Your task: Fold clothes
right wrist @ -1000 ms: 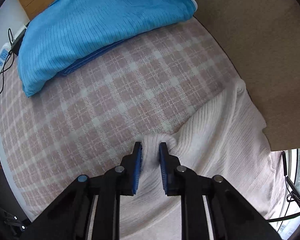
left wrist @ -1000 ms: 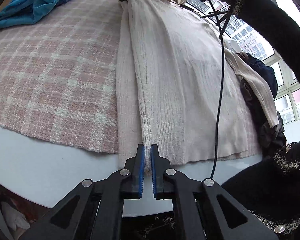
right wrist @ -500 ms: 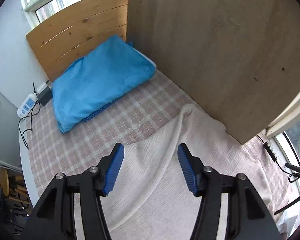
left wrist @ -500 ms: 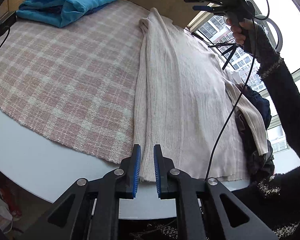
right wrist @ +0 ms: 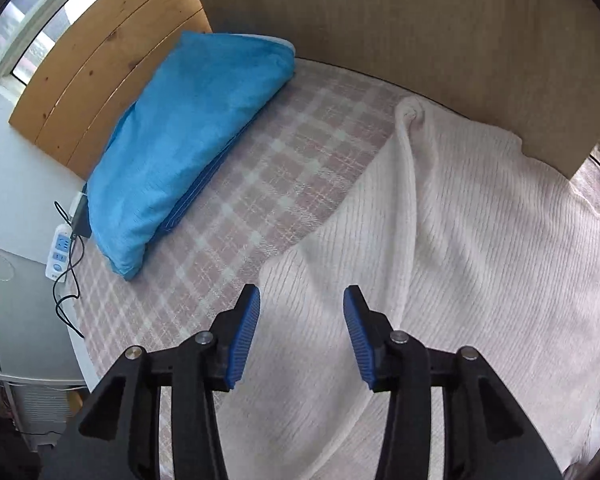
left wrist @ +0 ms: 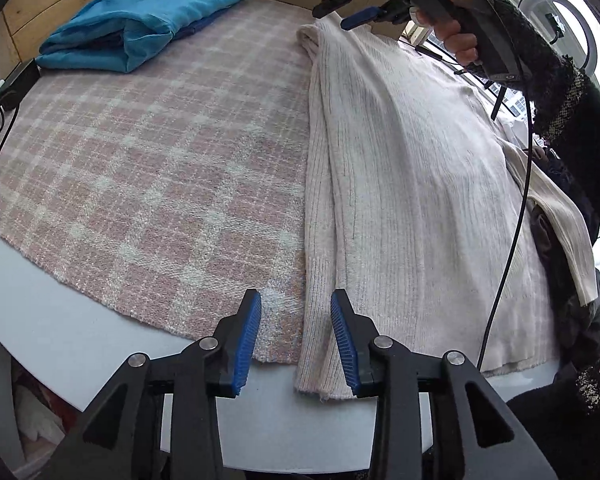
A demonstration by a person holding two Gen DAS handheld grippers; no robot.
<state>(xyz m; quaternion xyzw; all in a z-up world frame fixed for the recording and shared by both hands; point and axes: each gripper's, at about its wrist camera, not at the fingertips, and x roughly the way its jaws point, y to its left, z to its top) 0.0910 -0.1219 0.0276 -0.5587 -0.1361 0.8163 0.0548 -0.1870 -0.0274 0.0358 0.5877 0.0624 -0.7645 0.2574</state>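
Cream ribbed sweater (left wrist: pixel 400 168) is laid lengthwise on the pink plaid cloth (left wrist: pixel 160 168), its long axis running away from the left tool (left wrist: pixel 296 336), whose jaws are opening over the near hem, nothing gripped. The right tool (right wrist: pixel 300 336) is held above the far end, jaws closing, empty. A folded blue garment (right wrist: pixel 188 140) lies well apart on the white desk (left wrist: pixel 60 332); wooden panels (right wrist: pixel 100 68) stand behind.

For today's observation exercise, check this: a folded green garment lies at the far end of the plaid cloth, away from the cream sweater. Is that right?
Not quite: the folded garment is blue, not green, as the right wrist view shows. It does lie at the far end of the plaid cloth, away from the cream sweater.
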